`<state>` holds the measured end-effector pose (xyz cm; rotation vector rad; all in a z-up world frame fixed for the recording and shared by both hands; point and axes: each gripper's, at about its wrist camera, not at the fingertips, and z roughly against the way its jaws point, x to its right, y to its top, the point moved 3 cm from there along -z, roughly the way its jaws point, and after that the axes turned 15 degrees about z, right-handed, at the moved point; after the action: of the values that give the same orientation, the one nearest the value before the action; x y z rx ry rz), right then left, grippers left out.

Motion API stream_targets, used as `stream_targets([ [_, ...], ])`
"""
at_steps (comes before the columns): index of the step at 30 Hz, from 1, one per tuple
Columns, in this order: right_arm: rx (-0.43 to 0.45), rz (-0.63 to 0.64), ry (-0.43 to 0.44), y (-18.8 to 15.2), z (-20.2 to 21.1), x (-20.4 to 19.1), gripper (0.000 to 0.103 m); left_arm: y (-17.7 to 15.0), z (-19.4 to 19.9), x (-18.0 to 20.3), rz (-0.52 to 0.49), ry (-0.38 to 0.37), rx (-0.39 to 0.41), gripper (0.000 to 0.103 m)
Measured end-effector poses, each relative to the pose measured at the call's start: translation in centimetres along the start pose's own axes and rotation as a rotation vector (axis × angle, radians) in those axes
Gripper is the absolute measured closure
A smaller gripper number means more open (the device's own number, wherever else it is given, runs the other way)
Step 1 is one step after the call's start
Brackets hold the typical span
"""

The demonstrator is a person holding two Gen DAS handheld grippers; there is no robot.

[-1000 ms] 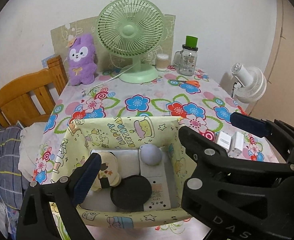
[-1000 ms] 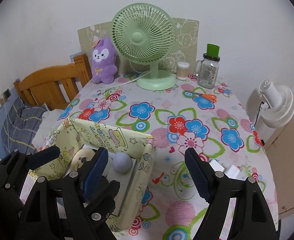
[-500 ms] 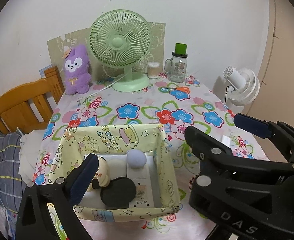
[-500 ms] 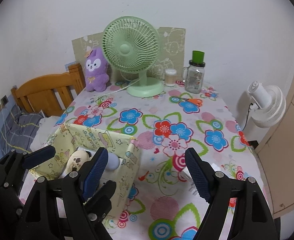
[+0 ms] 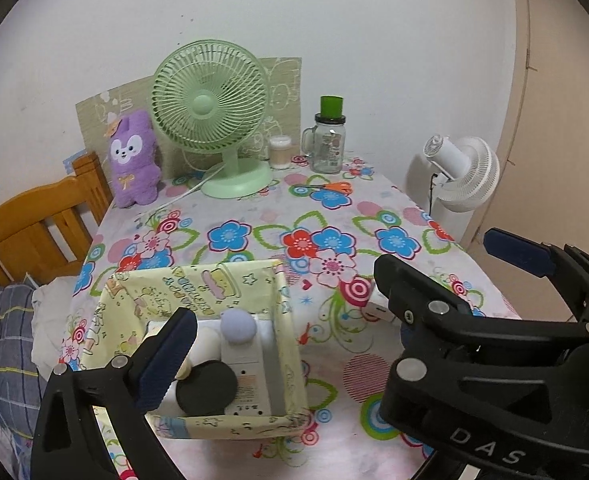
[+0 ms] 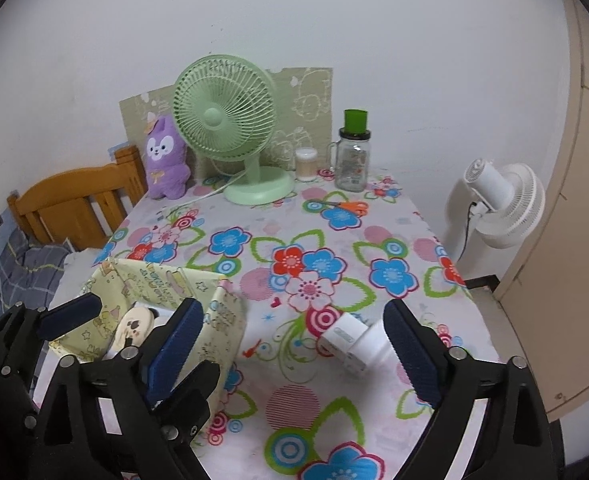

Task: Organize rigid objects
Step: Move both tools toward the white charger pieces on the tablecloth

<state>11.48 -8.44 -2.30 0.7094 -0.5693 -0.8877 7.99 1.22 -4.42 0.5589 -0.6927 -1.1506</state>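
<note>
— What's on the table [image 6: 374, 240] right now?

— Biggest first: the green fan [image 6: 224, 128] at the back, then the yellow cloth box [image 5: 198, 292] near the front edge. It holds a white power strip [image 5: 246, 376], a black disc [image 5: 206, 390] and a pale round ball [image 5: 237, 327].

— And what's left outside it?

— Two white plug adapters [image 6: 354, 344], lying on the cloth just right of the box, touching each other.

— The claws?

— Both empty. The left claw [image 5: 334, 300] is spread wide above the box. The right claw [image 6: 294, 356] has just been opening, with nothing pinched; the adapters sit low between its pads, untouched.

— How would those adapters handle?

— I'd guess light, hard and smooth-sided, so a bit slippery. Pinch one across its flat faces, near the middle, not the rounded corners. They look sturdy enough; the risk is nudging the neighbour along with it.
</note>
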Motion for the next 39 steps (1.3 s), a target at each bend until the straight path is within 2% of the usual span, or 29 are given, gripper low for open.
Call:
stream_targets([
  [6,0.019,-0.014,-0.039,-0.6,0.9,1.5,0.004,-0.3,-0.2,1.2,0.002,-0.021,-0.014,0.000],
  [18,0.011,-0.039,-0.060,-2.3,1.2,4.1,0.004,-1.2,-1.0,3.8,-0.027,-0.056,-0.039,0.000],
  [32,-0.013,-0.077,-0.079,-4.1,0.0,6.8,0.001,-2.2,-3.1,6.3,-0.043,-0.062,-0.067,0.000],
  [39,-0.033,-0.066,-0.119,-5.2,-0.8,8.2,0.001,-2.9,-4.3,7.8,-0.073,-0.069,-0.079,0.000],
])
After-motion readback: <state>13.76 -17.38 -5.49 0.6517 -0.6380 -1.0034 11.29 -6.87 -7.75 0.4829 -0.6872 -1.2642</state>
